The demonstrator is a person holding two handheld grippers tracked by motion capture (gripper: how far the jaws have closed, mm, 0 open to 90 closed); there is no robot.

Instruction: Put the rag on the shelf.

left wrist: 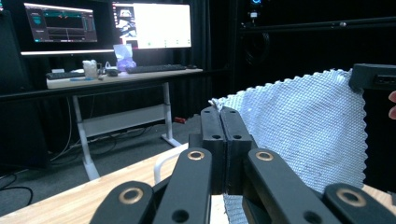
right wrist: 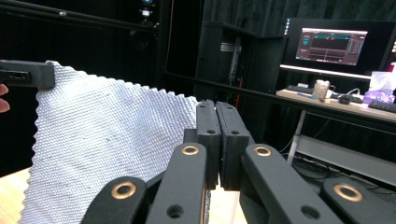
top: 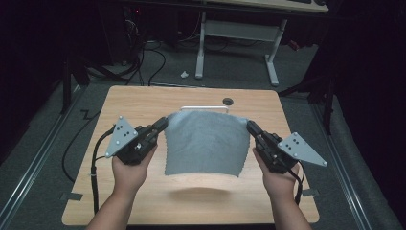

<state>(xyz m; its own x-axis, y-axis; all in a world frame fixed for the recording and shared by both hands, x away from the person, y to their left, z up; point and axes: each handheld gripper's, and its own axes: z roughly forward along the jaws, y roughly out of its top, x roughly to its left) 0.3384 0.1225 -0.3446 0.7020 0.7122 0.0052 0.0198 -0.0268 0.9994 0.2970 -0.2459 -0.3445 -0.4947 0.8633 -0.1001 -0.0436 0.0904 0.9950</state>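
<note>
- While it hangs between my grippers, the cloth [top: 203, 143] spans the table [top: 139, 98] side to side, its lower edge off the wood.
- Left gripper [top: 161, 125] is clamped on its upper left corner, right gripper [top: 251, 127] on the upper right; both equally near.
- White handle [top: 203, 108] lies behind; no container.
</note>
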